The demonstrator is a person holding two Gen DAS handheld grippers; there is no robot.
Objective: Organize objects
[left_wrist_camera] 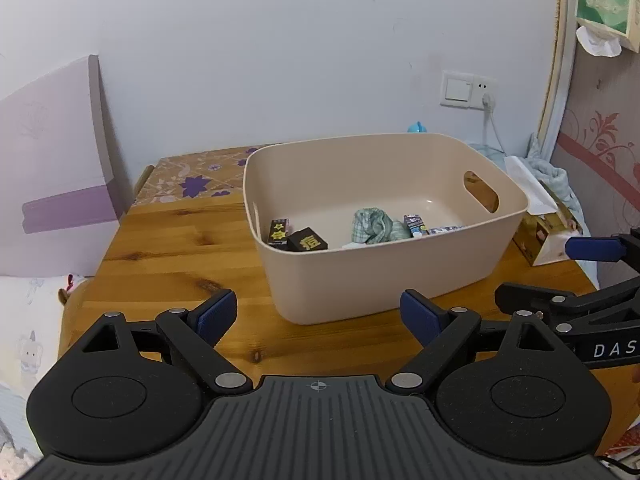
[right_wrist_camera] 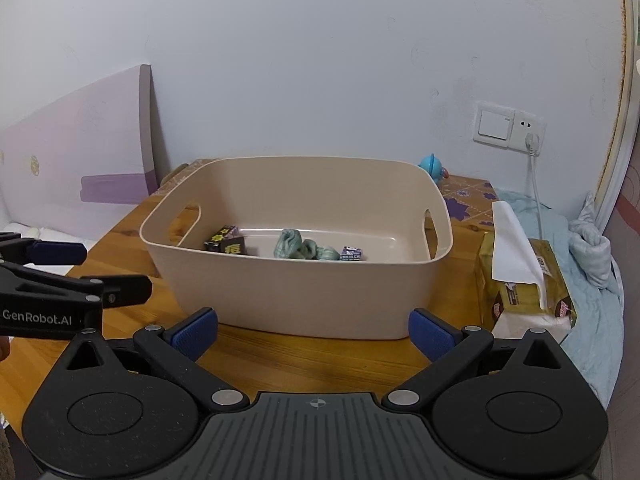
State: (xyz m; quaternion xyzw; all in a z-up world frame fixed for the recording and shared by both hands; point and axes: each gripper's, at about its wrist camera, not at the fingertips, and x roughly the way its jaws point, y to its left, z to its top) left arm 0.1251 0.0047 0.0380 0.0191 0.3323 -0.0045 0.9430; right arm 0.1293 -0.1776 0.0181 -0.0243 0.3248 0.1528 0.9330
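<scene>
Left gripper (left_wrist_camera: 318,318): nearest in its own view, over the near edge of the wooden table (left_wrist_camera: 168,248); jaws spread wide, nothing between the blue pads, aimed down at the bin's near-left corner.
Right gripper (right_wrist_camera: 314,334): over the table's near edge, facing the bin's long near wall; jaws likewise wide and empty. Probably both stand clear because nothing loose is in reach.
Beige bin (right_wrist_camera: 304,296): sits mid-table, long axis running left to right across the right wrist view, handle cut-outs in the two short ends; open top up, so things drop in from above.
Black boxes (right_wrist_camera: 227,242): on the bin floor towards its left end, one leaning on the other, lettered faces turned to the near wall.
Green cloth (right_wrist_camera: 298,249): bunched at the middle of the bin floor, its length along the bin's long axis.
Small purple box (right_wrist_camera: 352,254): just right of the cloth, partly hidden by the near wall.
Tissue pack (right_wrist_camera: 524,292): at the table's right edge, outside the bin; likely a fixture rather than a pending item.
Blue toy (right_wrist_camera: 434,166): behind the bin's far right corner, on the table's far edge.
</scene>
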